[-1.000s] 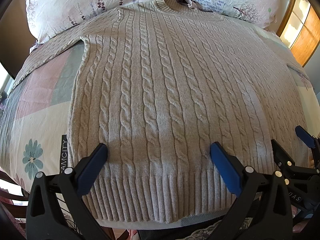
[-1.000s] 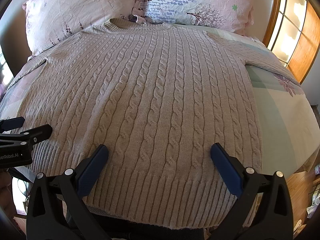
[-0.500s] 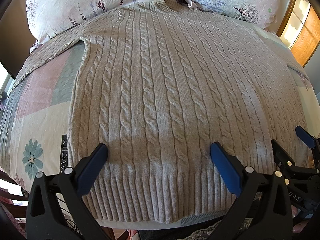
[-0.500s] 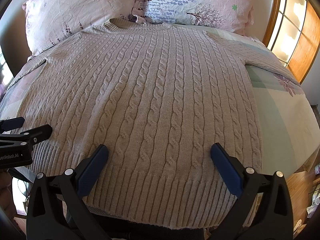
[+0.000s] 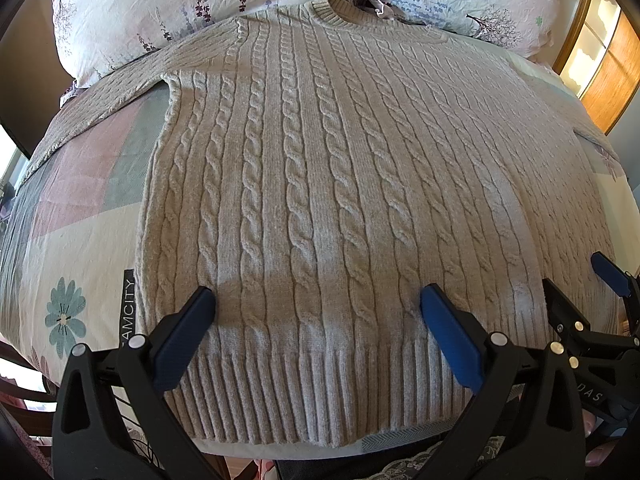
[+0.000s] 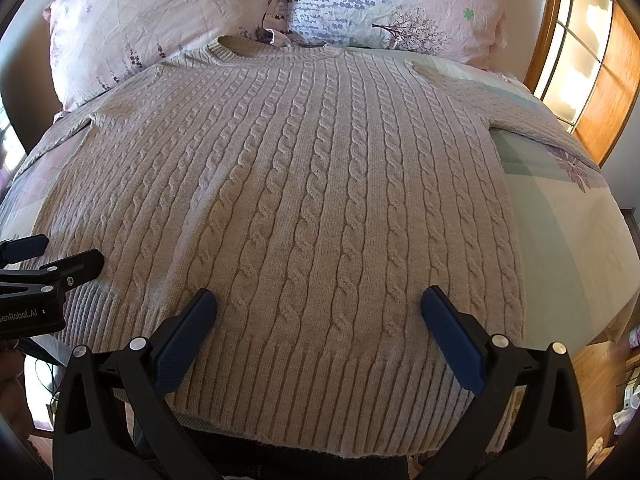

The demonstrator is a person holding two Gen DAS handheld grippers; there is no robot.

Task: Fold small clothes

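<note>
A beige cable-knit sweater (image 5: 320, 184) lies flat on the bed, front up, neck toward the pillows and ribbed hem nearest me; it also shows in the right wrist view (image 6: 288, 200). Its sleeves spread out to both sides. My left gripper (image 5: 318, 300) is open and empty, hovering over the hem's left half. My right gripper (image 6: 319, 300) is open and empty over the hem's right half. Each gripper shows at the edge of the other's view: the right gripper (image 5: 576, 280) and the left gripper (image 6: 60, 252).
Two floral pillows (image 5: 168, 12) (image 6: 380, 4) lie at the head of the bed, behind the neck. The patchwork bedsheet (image 5: 72, 232) shows left and right (image 6: 560, 232) of the sweater. A wooden window frame (image 6: 600, 80) stands at the right. The bed's near edge is just under the hem.
</note>
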